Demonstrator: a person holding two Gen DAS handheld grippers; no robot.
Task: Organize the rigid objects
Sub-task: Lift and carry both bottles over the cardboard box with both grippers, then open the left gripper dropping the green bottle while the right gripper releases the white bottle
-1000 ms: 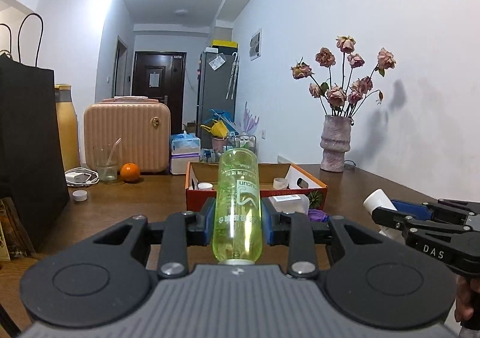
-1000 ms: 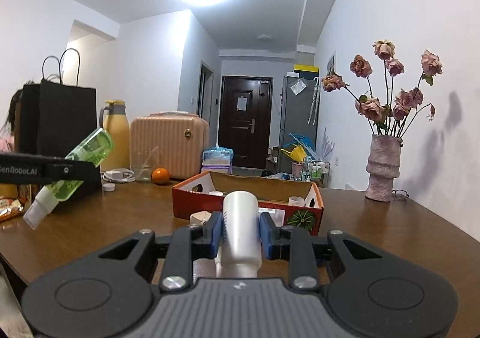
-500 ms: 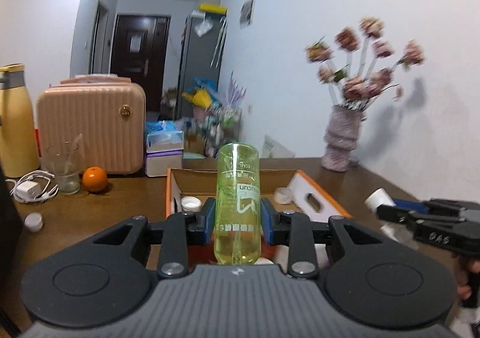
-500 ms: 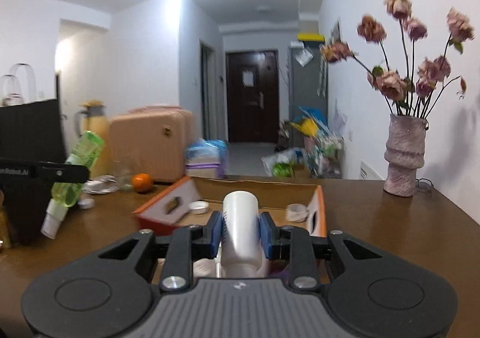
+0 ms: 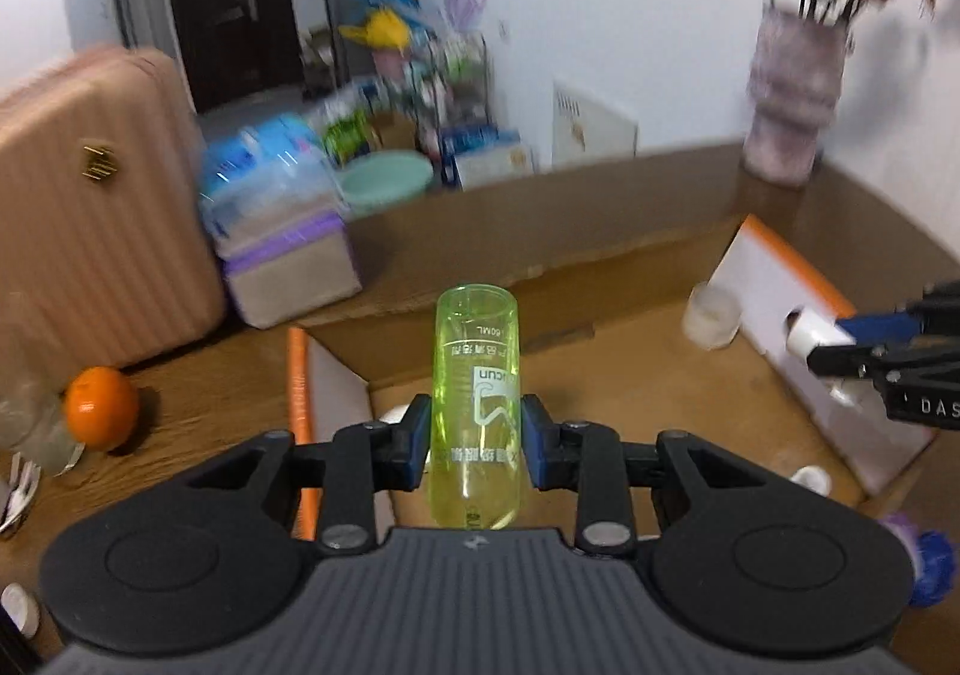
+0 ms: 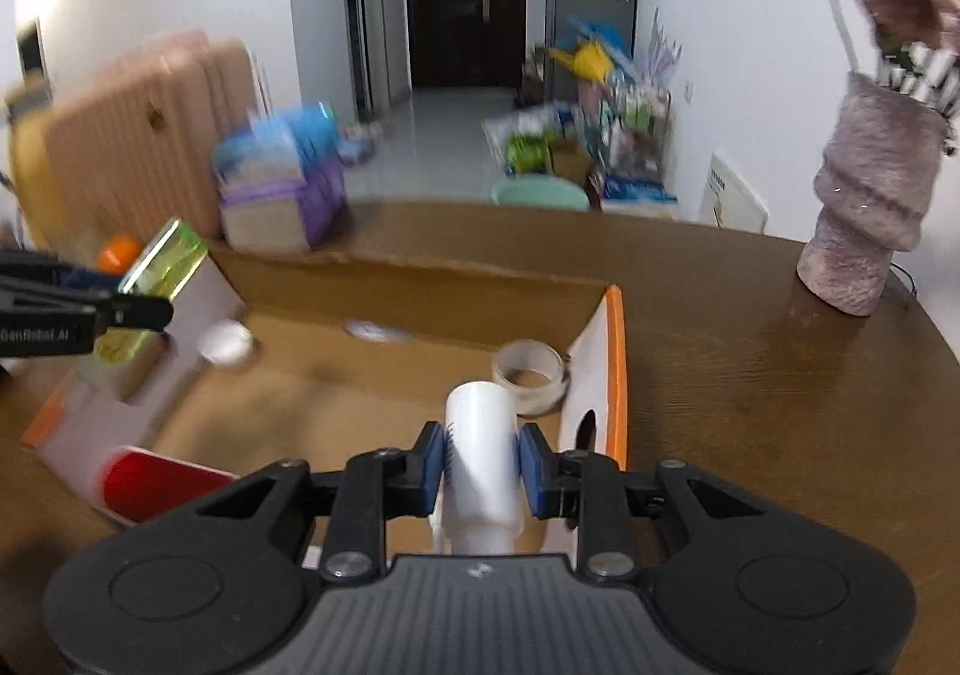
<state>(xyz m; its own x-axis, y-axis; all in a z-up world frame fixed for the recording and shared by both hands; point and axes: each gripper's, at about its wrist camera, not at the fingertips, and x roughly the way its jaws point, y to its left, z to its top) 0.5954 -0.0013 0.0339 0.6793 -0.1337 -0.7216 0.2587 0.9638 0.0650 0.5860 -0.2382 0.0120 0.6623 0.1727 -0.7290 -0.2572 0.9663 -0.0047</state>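
Note:
My left gripper (image 5: 475, 444) is shut on a clear green bottle (image 5: 476, 393) and holds it over the left part of an open orange-edged cardboard box (image 5: 630, 393). My right gripper (image 6: 482, 462) is shut on a white bottle (image 6: 482, 453) and holds it over the box's right side (image 6: 615, 369). The right gripper also shows in the left wrist view (image 5: 852, 351), and the left gripper with the green bottle (image 6: 156, 285) shows at the left of the right wrist view. The box holds a tape roll (image 6: 528, 375) and small white caps (image 6: 225, 342).
A pink vase with dried flowers (image 6: 870, 207) stands on the brown table (image 6: 750, 345) at the right. A pink suitcase (image 5: 90, 219), an orange (image 5: 101, 406), a glass and tissue packs (image 5: 282, 249) sit behind the box on the left.
Both grippers have moved forward and tipped down, from in front of the box to above its inside. Each keeps hold of its bottle.

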